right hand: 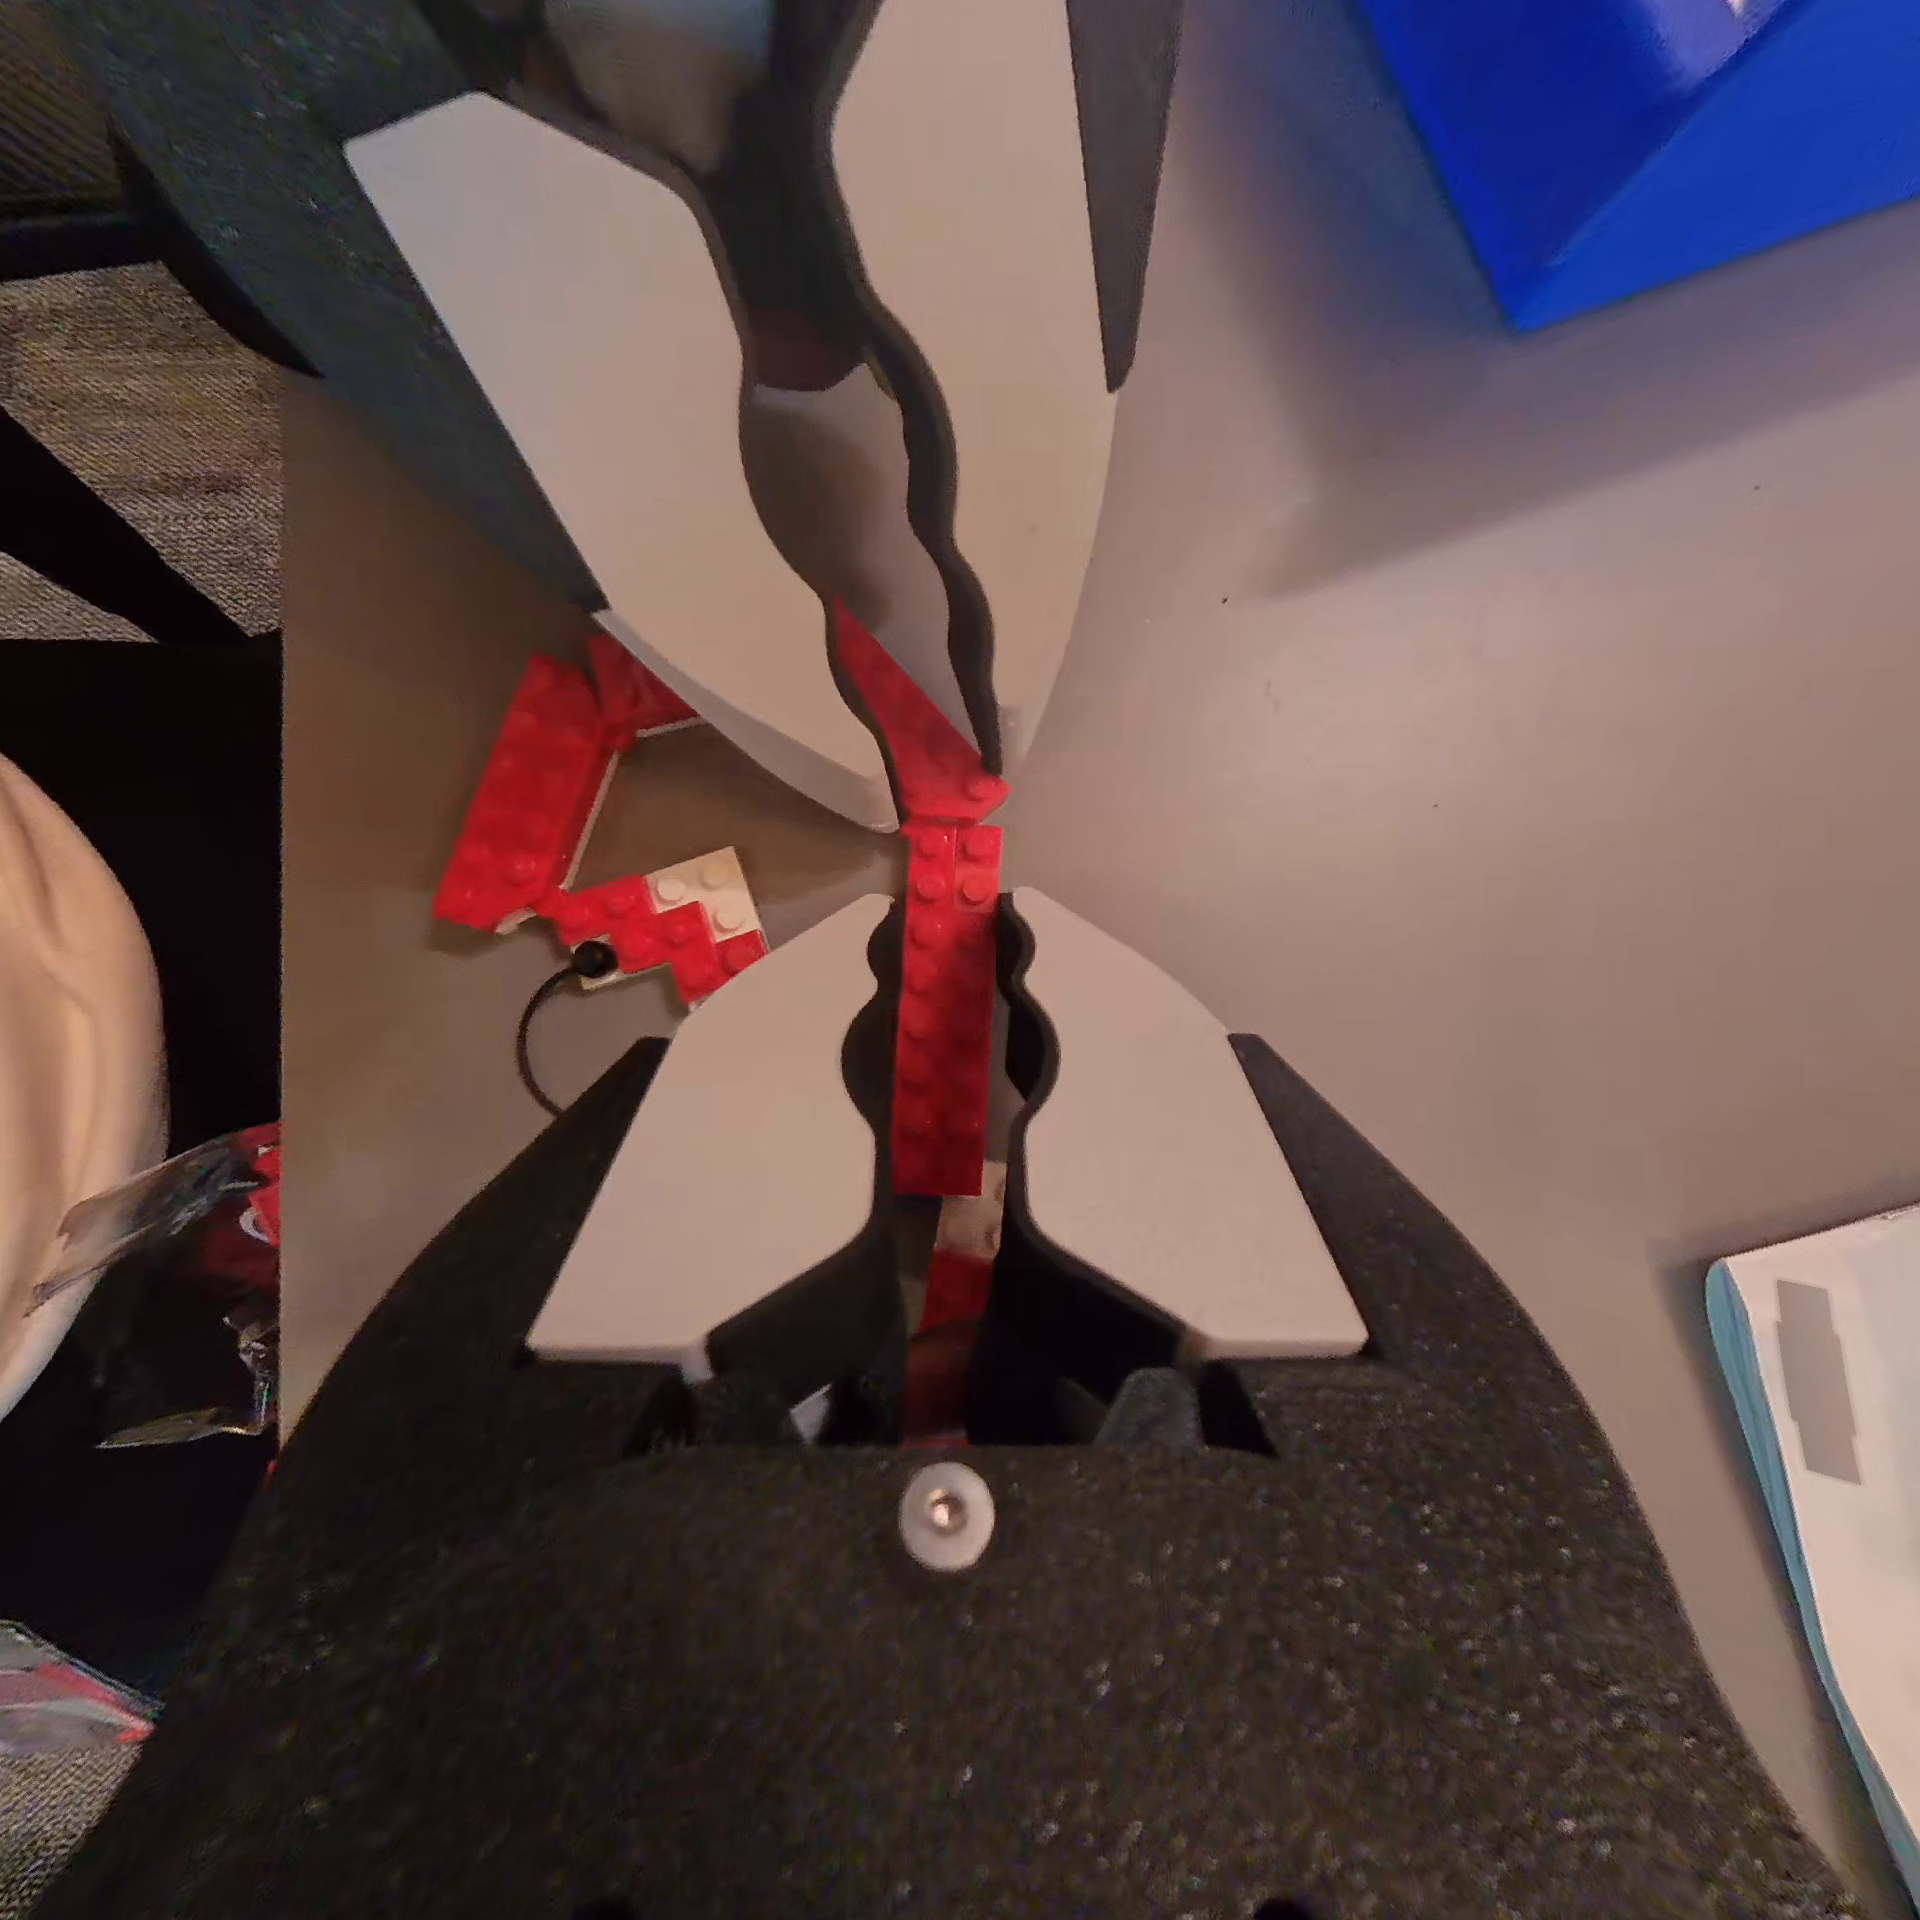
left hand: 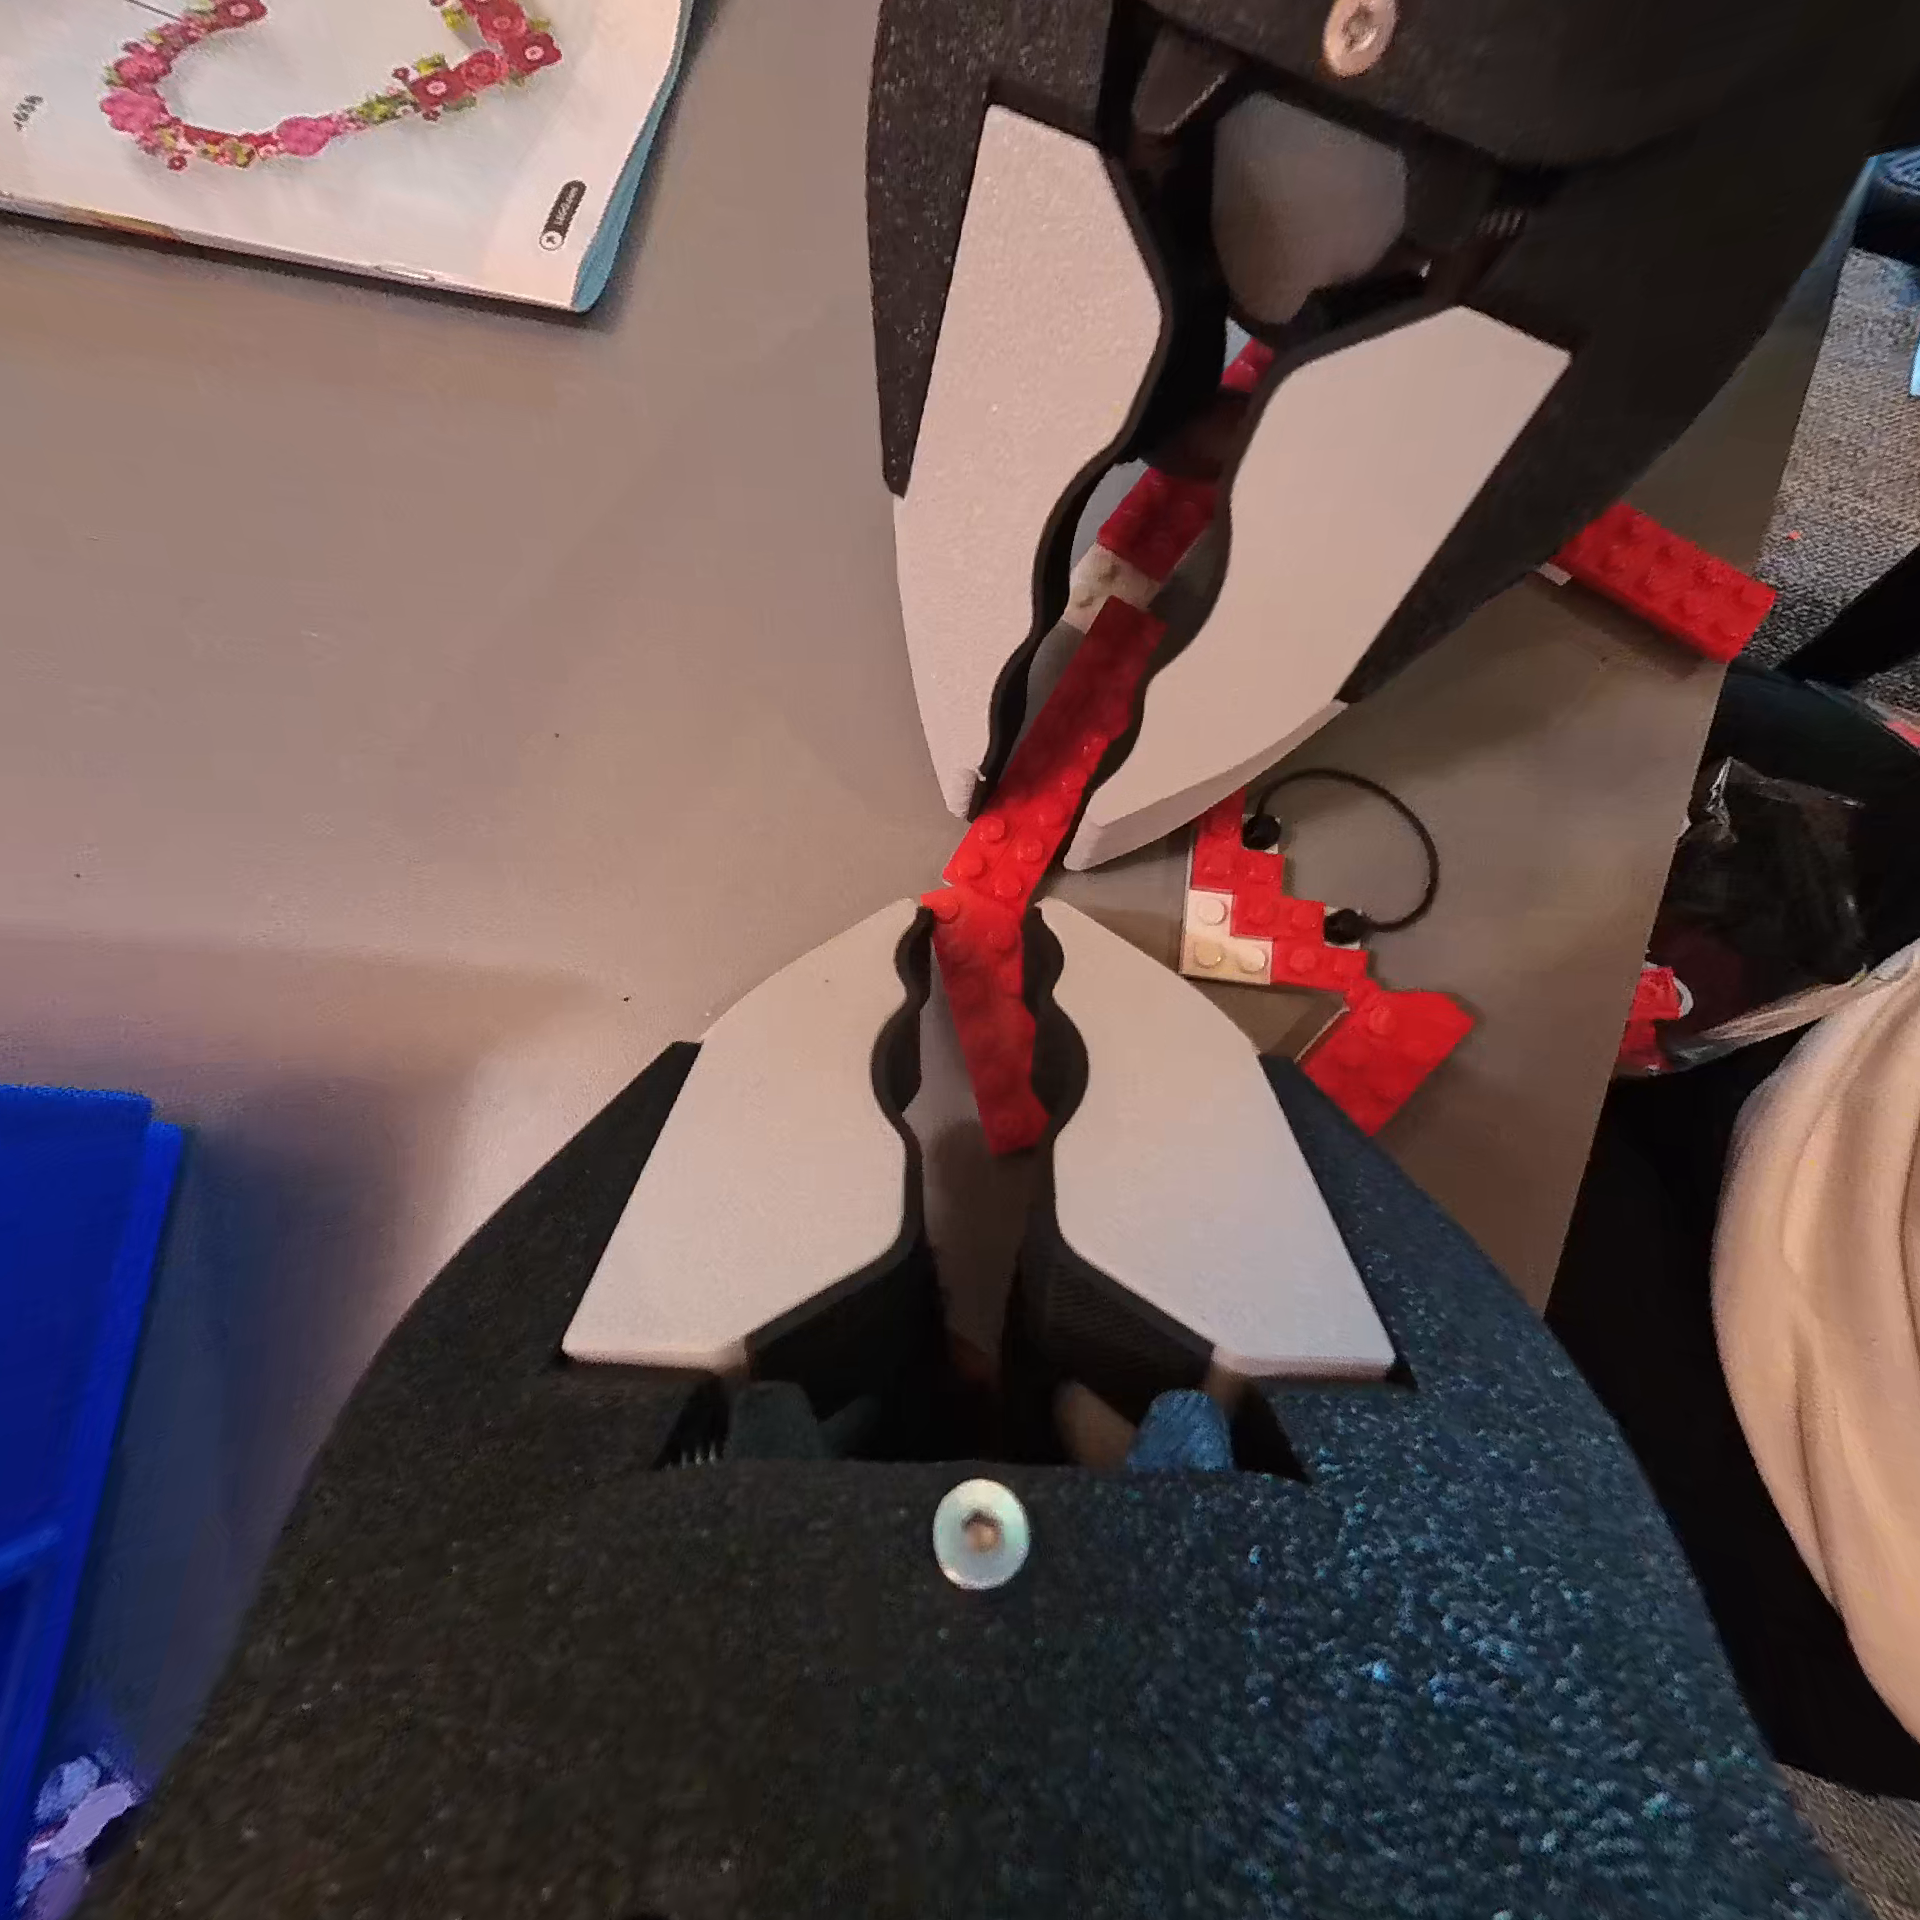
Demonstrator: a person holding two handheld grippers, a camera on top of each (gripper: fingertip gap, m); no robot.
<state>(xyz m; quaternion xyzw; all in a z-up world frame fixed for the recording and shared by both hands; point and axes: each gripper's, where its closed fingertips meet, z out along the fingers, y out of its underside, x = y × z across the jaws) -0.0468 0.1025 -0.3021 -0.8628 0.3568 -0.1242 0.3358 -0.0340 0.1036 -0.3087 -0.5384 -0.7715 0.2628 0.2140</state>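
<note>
My left tool is narrowed onto a red plate, pinched along its long edges, and my right tool is likewise closed on a longer red plate that runs straight out between its fingers. The two tools meet tip to tip above the desk, and the plates join at an angle right where the tips touch, so each grip sits just beside the joint. At about 3 o'clock from the joint in the left view, a red-and-white brick piece with a thin black cord looped at it lies flat near the desk's edge; another red plate lies at 2 o'clock, partly over that edge. A booklet with a flowered heart on its cover sits at 10 o'clock, a blue bin at 8 o'clock. To do this well, I judge I should keep both grips firm and square on the edges, press along the studs rather than twisting, and hold the angle steady; with so little plate showing between the tips, a skewed push could pop the joint or let a plate slip sideways from its fingers.
</note>
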